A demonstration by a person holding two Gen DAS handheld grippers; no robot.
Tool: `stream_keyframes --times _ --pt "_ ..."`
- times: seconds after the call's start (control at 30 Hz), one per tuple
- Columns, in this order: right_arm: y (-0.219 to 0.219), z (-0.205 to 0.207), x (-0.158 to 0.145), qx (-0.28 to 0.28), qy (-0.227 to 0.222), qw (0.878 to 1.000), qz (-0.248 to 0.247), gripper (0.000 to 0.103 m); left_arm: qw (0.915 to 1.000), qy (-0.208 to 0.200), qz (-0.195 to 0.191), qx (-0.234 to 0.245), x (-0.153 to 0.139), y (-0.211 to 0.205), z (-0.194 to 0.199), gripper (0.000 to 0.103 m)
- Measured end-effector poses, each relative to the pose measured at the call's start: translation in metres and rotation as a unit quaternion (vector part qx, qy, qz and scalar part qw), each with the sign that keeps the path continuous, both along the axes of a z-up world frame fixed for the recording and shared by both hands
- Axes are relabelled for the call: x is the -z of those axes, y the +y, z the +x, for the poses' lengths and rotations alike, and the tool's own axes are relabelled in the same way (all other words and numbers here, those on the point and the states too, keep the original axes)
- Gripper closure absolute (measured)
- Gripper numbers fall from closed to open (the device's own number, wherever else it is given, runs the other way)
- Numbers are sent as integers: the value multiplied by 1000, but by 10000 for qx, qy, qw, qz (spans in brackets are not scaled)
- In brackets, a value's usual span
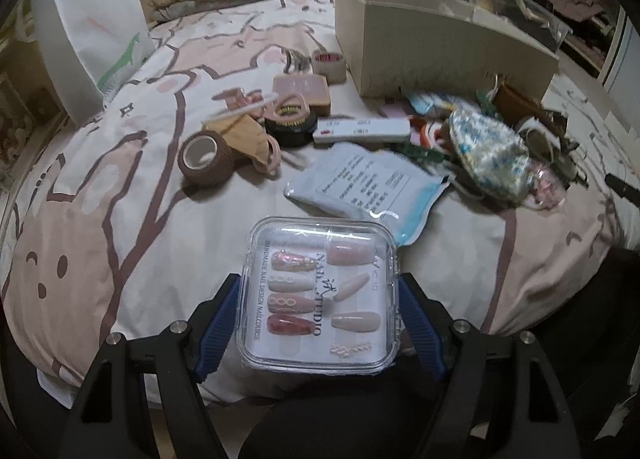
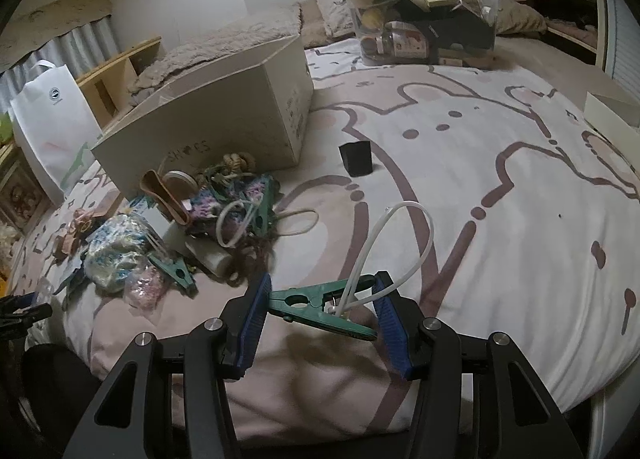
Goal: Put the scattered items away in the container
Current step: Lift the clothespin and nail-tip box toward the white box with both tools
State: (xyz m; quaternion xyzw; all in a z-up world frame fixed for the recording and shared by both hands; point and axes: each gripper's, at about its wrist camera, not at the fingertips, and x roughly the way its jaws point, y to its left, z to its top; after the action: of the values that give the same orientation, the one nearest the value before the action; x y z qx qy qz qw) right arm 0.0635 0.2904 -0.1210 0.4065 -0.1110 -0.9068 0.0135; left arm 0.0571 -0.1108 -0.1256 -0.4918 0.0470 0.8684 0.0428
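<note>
- Our left hand-held gripper (image 1: pixel 320 299) grasps the clear press-on nail case (image 1: pixel 320 295) above the bed (image 1: pixel 120 199).
- Our right hand-held gripper (image 2: pixel 322 305) grasps a green clip (image 2: pixel 316 309), near the shoe box (image 2: pixel 208 119).

Left gripper (image 1: pixel 318 301), right gripper (image 2: pixel 320 301): black angular arms, silver round screws, blue ribbed pads on jaws.

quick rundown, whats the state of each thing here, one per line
left gripper: shut on the nail box
nail box: lid closed, held above the bed
right gripper: shut on the green clip
green clip: held, white loop hanging from it
shoe box: open top, on the bed
brown tape roll: lying on its side
</note>
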Motion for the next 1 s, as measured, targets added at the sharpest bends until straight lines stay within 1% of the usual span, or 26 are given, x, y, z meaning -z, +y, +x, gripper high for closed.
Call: stream_keyframes --times 0.23,0.33,0.63,0.8,1.0 --pt "-12 4 -7 -132 103 9999 18 50 9990 314 304 -98 -13 4 4 26" --pt "-15 7 -11 -181 145 9997 20 50 9984 402 405 -58 -17 10 7 26" --pt "-27 25 -29 -283 393 9988 -4 50 9959 705 545 125 -34 28 20 26" --pt "-38 33 -40 -390 534 9978 -21 50 9934 915 673 178 -49 37 30 26" --pt "-51 40 -53 -533 696 9961 -47 50 9897 1184 732 323 -68 51 44 26"
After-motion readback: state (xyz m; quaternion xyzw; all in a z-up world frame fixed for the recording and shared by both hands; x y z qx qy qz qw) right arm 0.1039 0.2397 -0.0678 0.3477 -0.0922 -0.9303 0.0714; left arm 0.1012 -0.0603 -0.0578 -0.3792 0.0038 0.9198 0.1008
